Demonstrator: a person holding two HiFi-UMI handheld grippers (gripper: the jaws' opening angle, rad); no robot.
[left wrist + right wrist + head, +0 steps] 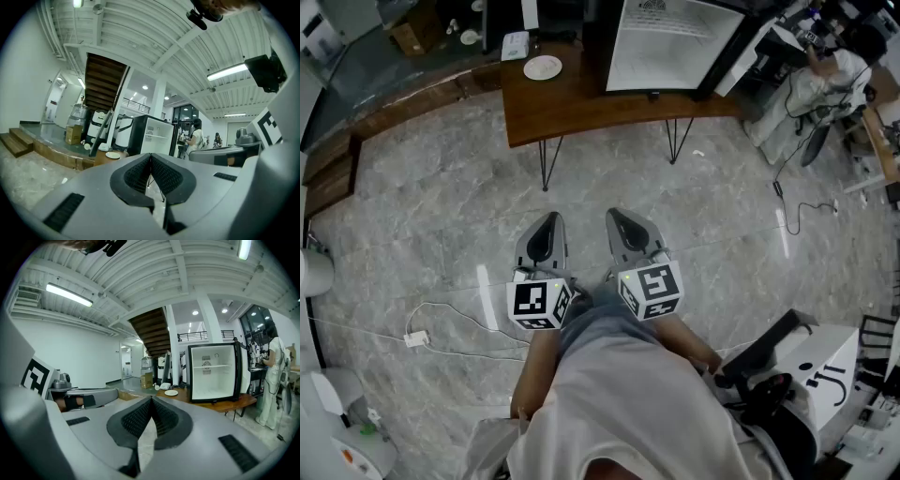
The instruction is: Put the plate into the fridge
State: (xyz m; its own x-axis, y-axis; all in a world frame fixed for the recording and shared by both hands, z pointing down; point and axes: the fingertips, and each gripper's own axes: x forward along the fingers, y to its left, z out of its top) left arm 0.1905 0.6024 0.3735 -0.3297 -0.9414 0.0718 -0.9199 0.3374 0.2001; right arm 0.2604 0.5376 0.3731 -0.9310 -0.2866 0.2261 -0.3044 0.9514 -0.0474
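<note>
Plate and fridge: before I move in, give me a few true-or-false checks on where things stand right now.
The plate lies on the wooden table. True.
The fridge has its door shut. False: the door stands open and the white inside with its shelf shows.
The left claw holds the plate. False: it is shut and empty, and the plate is well ahead of it on the table.
The right claw is shut with nothing in it. True.
</note>
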